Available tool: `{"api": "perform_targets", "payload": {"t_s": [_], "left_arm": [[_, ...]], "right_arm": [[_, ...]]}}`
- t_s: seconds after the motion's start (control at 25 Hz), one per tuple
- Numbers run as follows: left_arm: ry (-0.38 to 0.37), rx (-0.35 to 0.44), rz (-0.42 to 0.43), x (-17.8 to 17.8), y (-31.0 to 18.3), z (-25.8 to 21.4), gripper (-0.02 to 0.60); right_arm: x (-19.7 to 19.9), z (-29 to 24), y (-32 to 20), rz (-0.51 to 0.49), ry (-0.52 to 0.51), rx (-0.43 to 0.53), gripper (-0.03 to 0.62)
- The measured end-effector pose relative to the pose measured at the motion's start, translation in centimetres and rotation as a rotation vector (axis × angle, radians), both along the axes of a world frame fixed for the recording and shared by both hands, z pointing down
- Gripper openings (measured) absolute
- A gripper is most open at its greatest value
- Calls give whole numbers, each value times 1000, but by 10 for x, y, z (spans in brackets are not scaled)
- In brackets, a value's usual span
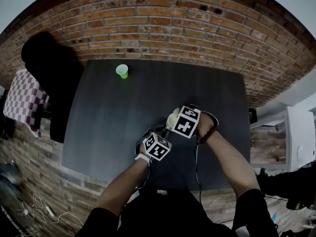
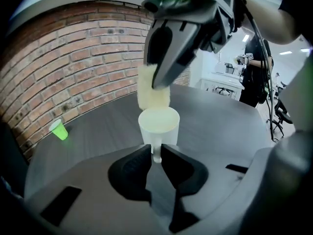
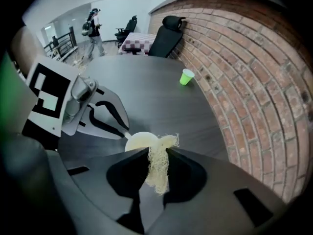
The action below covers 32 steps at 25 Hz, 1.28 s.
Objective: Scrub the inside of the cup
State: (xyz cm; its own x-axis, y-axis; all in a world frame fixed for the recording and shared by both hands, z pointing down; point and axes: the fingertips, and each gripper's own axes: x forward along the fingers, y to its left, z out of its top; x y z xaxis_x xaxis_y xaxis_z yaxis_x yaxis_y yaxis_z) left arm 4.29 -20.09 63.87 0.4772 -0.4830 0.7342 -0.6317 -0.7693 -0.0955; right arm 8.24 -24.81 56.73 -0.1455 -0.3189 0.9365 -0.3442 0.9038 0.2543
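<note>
A white cup (image 2: 158,124) stands on the dark table, its handle pinched between the jaws of my left gripper (image 2: 156,156). My right gripper (image 3: 157,165) is shut on a pale fibrous scrubber (image 3: 159,166) and hangs just above the cup's rim (image 3: 140,141). From the left gripper view the scrubber (image 2: 152,93) sits right over the cup's mouth, touching or nearly touching the rim. In the head view both grippers meet near the table's middle front, left gripper (image 1: 154,143) and right gripper (image 1: 178,122), with the cup (image 1: 172,120) mostly hidden under the right one.
A small green cup (image 1: 122,71) stands at the table's far left, near the brick wall (image 1: 197,28). A black chair (image 1: 49,68) and a checkered cloth (image 1: 22,100) are off the table's left edge (image 1: 69,122). A person stands in the background (image 2: 254,72).
</note>
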Motion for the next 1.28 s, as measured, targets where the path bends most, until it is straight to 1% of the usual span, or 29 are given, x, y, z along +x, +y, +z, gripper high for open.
{"api": "perform_targets", "payload": {"t_s": [0.08, 0.16, 0.2, 0.28, 0.32, 0.36, 0.44, 0.52, 0.64, 0.76, 0.92, 1.0, 1.08, 1.2, 1.28], "left_arm": [[4, 2, -3, -1, -1, -1, 74], [8, 9, -7, -3, -4, -1, 74], [10, 10, -9, -4, -4, 0, 74], [11, 10, -12, -4, -3, 1, 74], [11, 10, -12, -4, -2, 1, 74], [9, 9, -12, -5, -1, 1, 74], [6, 7, -11, -6, 1, 1, 74], [5, 6, -10, -7, 1, 1, 74], [5, 1, -13, -8, 1, 3, 74], [4, -2, -15, -7, 0, 5, 74], [-7, -5, -9, -5, 0, 8, 74], [-9, -7, -10, -5, -1, 8, 74], [-9, -4, -10, -5, -2, 8, 74], [-5, 0, -10, -4, -2, 7, 74], [-2, 0, -10, -5, -2, 6, 74]], "right_arm": [[9, -33, -12, -6, -15, 84, 91], [7, -61, -19, -51, -73, 129, 91], [1, -68, -16, -106, -112, 121, 91], [-10, -63, 2, -256, -156, 53, 91], [-12, -53, 11, -319, -148, 11, 91], [-12, -39, 18, -360, -126, -26, 91], [-10, -10, 23, -398, -60, -65, 91], [-11, 14, 22, -417, -4, -67, 91], [-21, 38, 20, -440, 36, -68, 91], [-23, 59, 16, -469, 102, -82, 91], [-20, 74, 15, -410, 83, -166, 91], [-20, 68, 17, -392, 55, -212, 91], [-23, 50, 20, -381, -3, -271, 91], [-27, 7, 28, -372, -137, -371, 90], [-29, -30, 28, -366, -250, -401, 91]]}}
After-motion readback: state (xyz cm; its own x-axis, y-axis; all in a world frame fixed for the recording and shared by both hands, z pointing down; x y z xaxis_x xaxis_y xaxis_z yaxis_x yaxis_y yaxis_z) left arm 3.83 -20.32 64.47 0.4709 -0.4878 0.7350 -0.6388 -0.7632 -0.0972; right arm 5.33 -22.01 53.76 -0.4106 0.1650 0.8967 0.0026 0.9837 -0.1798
